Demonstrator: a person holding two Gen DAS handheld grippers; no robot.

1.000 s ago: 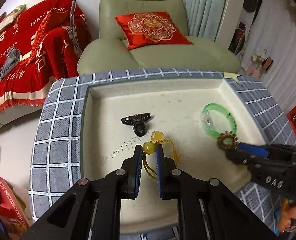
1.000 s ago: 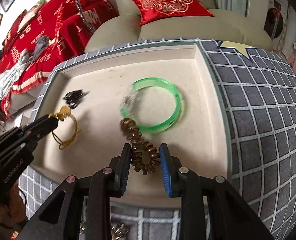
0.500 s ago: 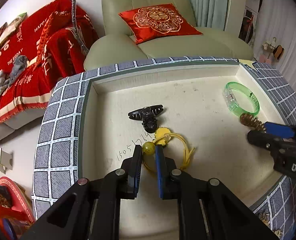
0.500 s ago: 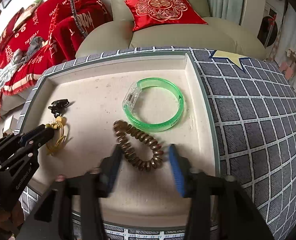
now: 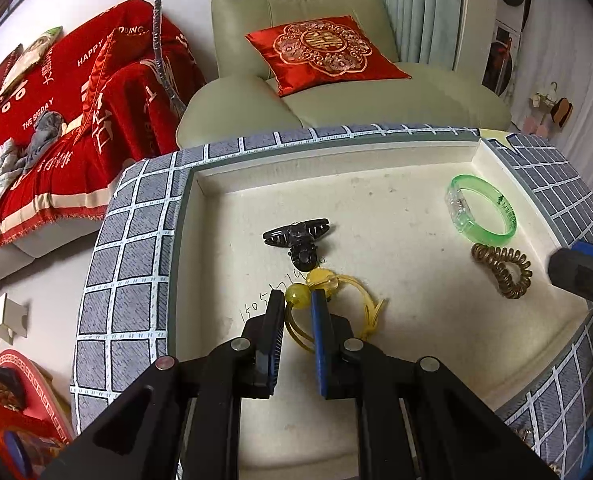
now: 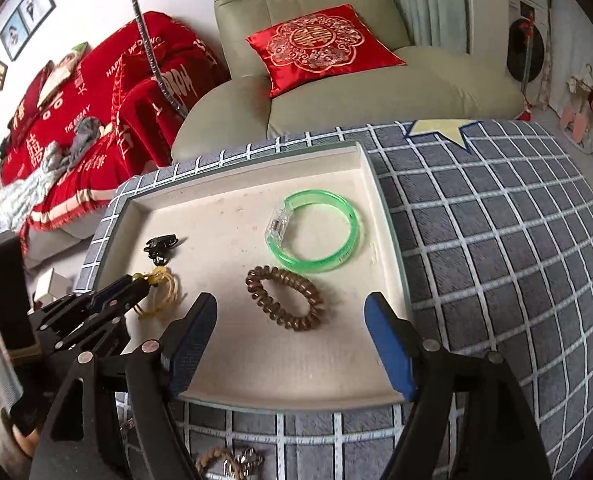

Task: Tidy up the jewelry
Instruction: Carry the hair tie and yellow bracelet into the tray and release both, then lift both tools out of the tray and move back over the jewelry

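Two tools are shown: the right tool, now spread and drawn back, has released the brown coil bracelet beside the green bangle in the tray, while the left tool remains pinched on the yellow beaded cord, not yet placed.

Your left gripper is low over the tray, its jaws nearly closed on the yellow bead of the hair tie; the bead sits right between the blue pads. Your right gripper is held back at the near edge, jaws spread wide, nothing between them. Its tip shows at the right side in the left view
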